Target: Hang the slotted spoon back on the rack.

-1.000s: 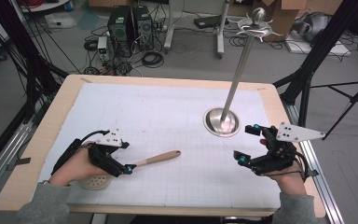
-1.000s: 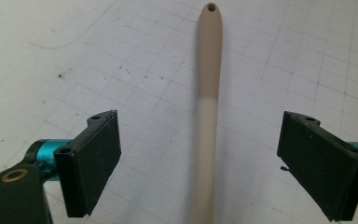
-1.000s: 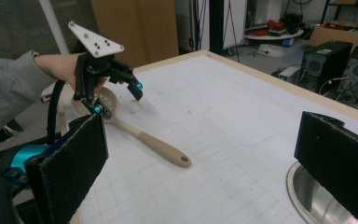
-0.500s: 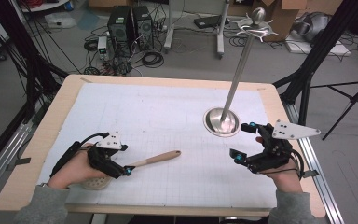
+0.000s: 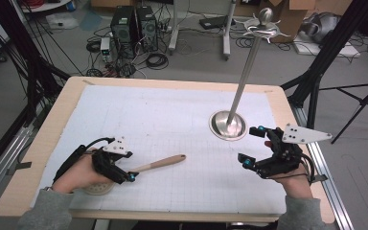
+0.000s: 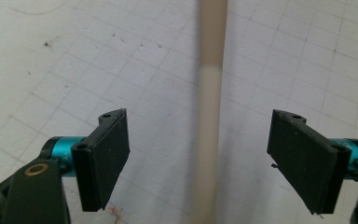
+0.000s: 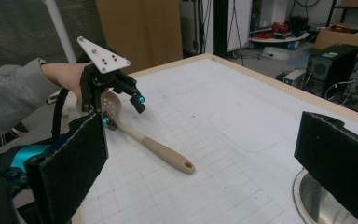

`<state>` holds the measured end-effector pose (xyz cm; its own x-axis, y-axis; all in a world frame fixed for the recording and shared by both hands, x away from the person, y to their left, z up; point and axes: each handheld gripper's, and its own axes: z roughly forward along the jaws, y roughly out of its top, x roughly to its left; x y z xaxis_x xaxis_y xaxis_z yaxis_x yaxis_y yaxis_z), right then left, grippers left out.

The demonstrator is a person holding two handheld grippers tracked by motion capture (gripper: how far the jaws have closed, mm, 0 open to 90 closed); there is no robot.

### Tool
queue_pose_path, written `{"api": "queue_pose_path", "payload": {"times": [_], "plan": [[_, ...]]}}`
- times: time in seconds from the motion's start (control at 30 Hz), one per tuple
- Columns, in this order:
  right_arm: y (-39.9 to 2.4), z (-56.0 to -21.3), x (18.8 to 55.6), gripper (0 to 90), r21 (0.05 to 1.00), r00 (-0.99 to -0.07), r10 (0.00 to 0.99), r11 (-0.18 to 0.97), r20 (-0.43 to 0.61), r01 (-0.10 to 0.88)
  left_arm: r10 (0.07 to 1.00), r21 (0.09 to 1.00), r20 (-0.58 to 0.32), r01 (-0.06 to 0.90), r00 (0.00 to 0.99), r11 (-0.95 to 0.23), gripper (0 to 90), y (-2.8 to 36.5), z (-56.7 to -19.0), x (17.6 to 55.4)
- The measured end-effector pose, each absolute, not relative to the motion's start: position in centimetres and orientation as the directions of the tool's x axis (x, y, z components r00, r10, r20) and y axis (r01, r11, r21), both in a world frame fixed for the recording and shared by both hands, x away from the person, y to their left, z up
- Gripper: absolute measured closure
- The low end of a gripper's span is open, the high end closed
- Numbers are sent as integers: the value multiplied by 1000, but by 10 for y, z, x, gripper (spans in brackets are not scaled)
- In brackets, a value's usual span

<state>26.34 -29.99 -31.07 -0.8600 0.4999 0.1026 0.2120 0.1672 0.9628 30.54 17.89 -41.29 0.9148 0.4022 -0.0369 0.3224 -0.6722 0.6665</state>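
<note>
Wooden spoon [image 5: 154, 166] on mat; metal stand [image 5: 228, 125] well right.

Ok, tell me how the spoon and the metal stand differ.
The spoon lies flat on the mat; the stand rises upright from a round base. The spoon is pale beige and short; the stand is shiny metal and tall. The spoon's handle runs between the left hand-held gripper's open jaws; nothing touches the stand. Both sit on the table.

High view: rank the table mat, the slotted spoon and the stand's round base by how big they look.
1. White gridded mat, by far the largest.
2. Slotted spoon: long, though its bowl is partly hidden under the left gripper.
3. Metal stand's round base: wider than the spoon's handle, yet shorter overall. The order of 2 and 3 is unsure.
</note>
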Motion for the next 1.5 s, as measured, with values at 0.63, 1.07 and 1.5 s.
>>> {"api": "queue_pose_path", "payload": {"times": [0.63,1.07,1.5], "plan": [[-298,-314,264,14,958,-860,502,185,98,218,408,585,-67,367,911,-723,469,177,-419,307],[-298,-315,262,14,955,-858,504,190,103,226,399,553,-74,370,914,-747,534,174,-422,307],[-297,-317,262,14,953,-859,502,198,102,229,384,550,-35,339,923,-763,595,172,-422,306]]}}
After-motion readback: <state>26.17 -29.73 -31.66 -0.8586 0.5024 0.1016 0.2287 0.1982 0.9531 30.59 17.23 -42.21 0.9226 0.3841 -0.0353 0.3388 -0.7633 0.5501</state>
